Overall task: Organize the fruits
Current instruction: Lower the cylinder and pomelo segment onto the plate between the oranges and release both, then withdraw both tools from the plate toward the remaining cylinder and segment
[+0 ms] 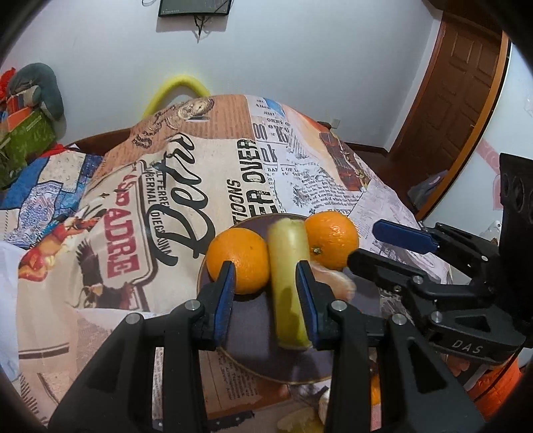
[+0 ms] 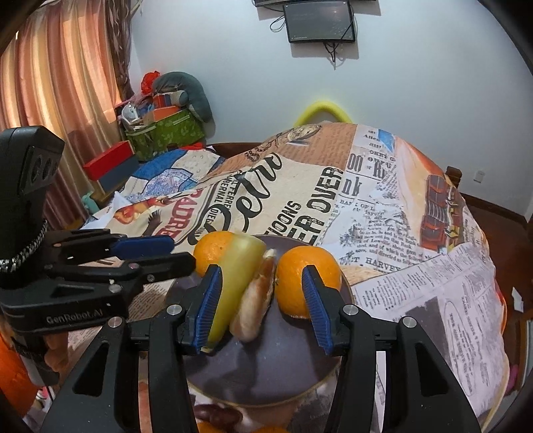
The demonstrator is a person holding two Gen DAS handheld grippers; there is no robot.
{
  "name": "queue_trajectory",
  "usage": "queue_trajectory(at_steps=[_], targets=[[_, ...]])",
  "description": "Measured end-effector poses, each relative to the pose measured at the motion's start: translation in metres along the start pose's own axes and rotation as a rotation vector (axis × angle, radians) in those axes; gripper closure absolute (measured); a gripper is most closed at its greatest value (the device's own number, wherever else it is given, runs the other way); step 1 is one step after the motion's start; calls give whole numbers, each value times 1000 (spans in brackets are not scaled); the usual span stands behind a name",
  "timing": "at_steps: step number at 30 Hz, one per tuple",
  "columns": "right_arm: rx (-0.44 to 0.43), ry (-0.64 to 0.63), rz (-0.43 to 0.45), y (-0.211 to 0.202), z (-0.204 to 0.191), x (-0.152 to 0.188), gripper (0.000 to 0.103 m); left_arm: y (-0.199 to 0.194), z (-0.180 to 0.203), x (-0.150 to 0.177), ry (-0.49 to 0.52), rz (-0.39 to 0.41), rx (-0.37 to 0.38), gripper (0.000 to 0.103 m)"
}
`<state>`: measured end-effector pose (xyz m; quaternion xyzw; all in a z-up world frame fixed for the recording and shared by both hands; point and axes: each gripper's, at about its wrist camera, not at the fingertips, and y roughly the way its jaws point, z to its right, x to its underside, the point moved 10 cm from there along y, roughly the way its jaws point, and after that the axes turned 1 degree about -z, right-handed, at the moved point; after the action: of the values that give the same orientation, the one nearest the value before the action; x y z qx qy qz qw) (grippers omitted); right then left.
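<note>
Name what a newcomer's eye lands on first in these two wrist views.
Two bright oranges on a dark plate, flanking a pale yellow-green peeled fruit that lies lengthwise between them. Next, the blue-padded left gripper and right gripper, both over the plate. Behind, a loud newspaper-print tablecloth covers the table.

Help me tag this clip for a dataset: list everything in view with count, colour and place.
oranges: 2, orange, on the plate, either side of the long piece
long fruit piece: 1, yellow-green, on the plate
peeled segment: 1, pale orange, beside the long piece
plate: 1, dark, gold rim, on the tablecloth
tablecloth: 1, newspaper print, over the table
screen: 1, black, on the wall
foam tube: 1, yellow, behind the table
door: 1, brown, right
curtain: 1, pink, left
left gripper: black, blue pads, open over the plate
right gripper: same, open over the plate
</note>
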<state>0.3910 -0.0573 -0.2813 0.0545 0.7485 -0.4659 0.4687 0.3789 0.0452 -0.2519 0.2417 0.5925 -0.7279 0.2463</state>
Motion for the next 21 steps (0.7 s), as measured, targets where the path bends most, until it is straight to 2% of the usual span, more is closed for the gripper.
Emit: queue_trajectory(at_steps=[13,21], targets=[[31,20,24,-54,-7,17,57,-56,17,20,25,33,-25,66],[49,43,21,-82,-11,40,57,-83,26,50,24,18,-34,66]])
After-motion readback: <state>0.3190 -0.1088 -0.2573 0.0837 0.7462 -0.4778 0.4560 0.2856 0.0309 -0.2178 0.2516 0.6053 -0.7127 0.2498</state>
